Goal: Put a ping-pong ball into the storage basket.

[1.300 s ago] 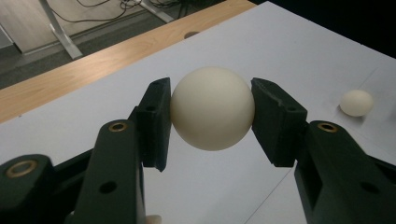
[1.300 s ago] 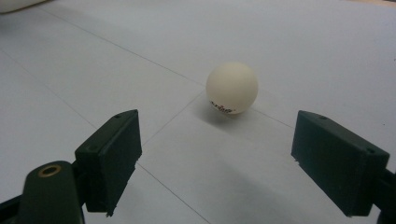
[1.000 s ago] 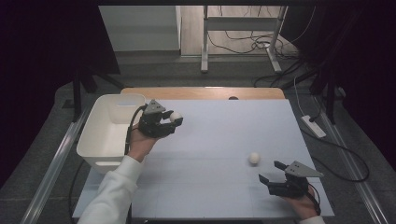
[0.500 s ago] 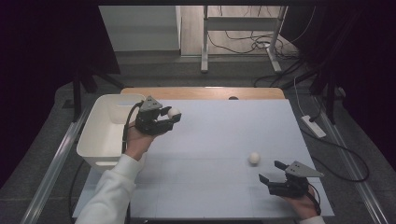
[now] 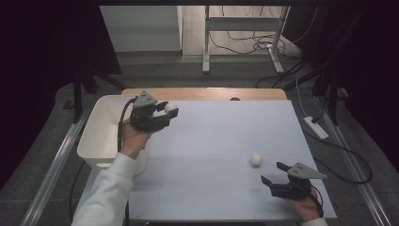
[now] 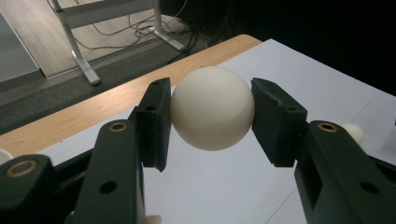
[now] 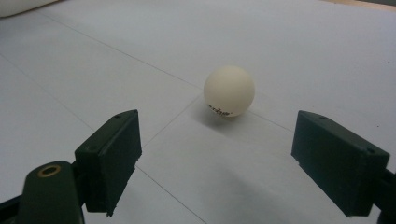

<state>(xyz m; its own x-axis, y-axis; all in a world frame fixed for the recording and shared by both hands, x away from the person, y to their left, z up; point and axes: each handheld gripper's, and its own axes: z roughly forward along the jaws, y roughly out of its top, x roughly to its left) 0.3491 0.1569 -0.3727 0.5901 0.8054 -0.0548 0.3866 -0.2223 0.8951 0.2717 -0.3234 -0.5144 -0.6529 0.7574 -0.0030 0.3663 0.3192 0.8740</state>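
left gripper [image 5: 164, 113] pinching white ball [image 6: 212, 107], held at 3 o'clock of white bin [image 5: 101, 136] | right gripper [image 5: 277, 174] jaws wide, second ball [image 7: 229, 90] on table at 12 o'clock of it | likely next: carry left over bin before letting go

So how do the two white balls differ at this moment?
The ball in the left gripper is clamped between that gripper's jaws and held off the table, near the white bin. The ball on the table lies free ahead of the open right gripper, untouched, with small print showing. Both look alike: round, off-white, similar size.
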